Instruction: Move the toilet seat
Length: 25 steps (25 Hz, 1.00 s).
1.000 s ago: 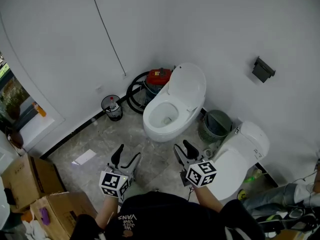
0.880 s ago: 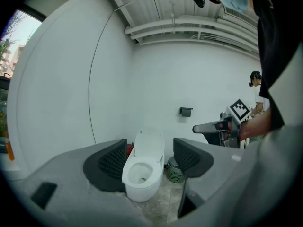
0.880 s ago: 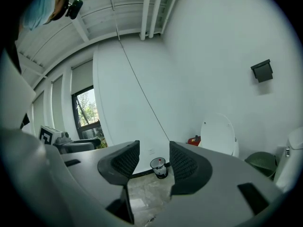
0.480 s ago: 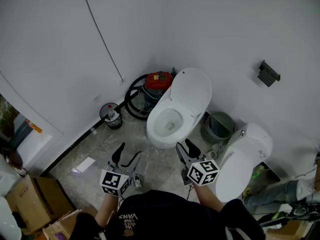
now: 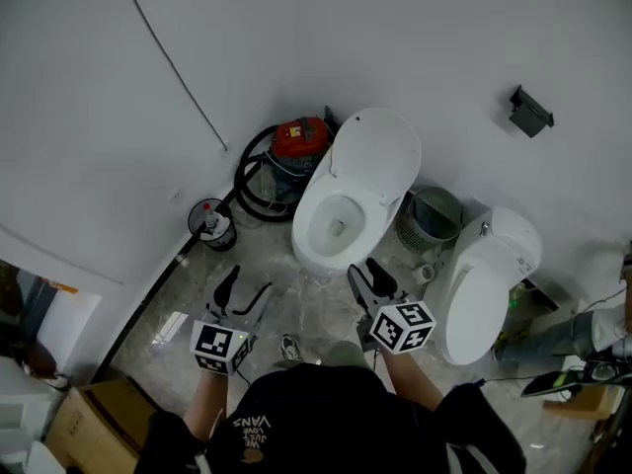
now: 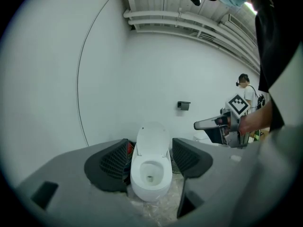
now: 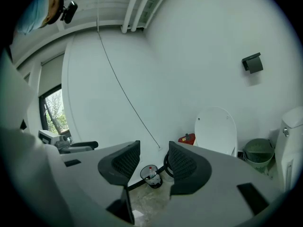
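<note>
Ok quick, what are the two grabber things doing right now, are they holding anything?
Left gripper: open, jaws closing a little, holding nothing.
Right gripper: open, holding nothing.

The toilet [image 5: 341, 205] stands ahead of me against the far wall. A vacuum [image 5: 301, 138] is at its left and a bin [image 5: 434, 215] at its right. A 2nd toilet [image 5: 484, 284] sits right of the bin, and a basket [image 5: 212, 223] left of the vacuum.

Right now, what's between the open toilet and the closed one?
A green mesh bin by the wall, between the open toilet and closed toilet, plus a small unclear item on the floor. Head view shows both; right gripper view shows the bin.
</note>
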Motion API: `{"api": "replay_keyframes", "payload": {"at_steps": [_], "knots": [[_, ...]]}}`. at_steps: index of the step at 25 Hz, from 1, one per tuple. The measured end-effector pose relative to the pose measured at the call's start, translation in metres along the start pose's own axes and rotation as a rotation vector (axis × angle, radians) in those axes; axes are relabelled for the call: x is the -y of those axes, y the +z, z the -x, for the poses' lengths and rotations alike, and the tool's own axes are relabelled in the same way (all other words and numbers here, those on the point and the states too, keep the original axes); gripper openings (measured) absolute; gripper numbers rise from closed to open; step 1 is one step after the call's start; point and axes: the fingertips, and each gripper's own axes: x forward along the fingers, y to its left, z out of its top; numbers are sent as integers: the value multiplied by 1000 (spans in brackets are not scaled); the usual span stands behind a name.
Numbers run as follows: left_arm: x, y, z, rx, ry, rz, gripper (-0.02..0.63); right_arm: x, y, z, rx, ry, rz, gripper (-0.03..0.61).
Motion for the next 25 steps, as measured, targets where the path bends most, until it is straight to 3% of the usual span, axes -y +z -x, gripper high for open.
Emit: {"api": "replay_keyframes", "payload": {"at_steps": [10,25], "knots": [[-35,-34,-40,-90,-66,86,299,33,-26,-31,-62,-120,-104,172],[-79,-86,-131,-206,-17,177,298,115,-60,-99,-191,-167,-157,170]]}}
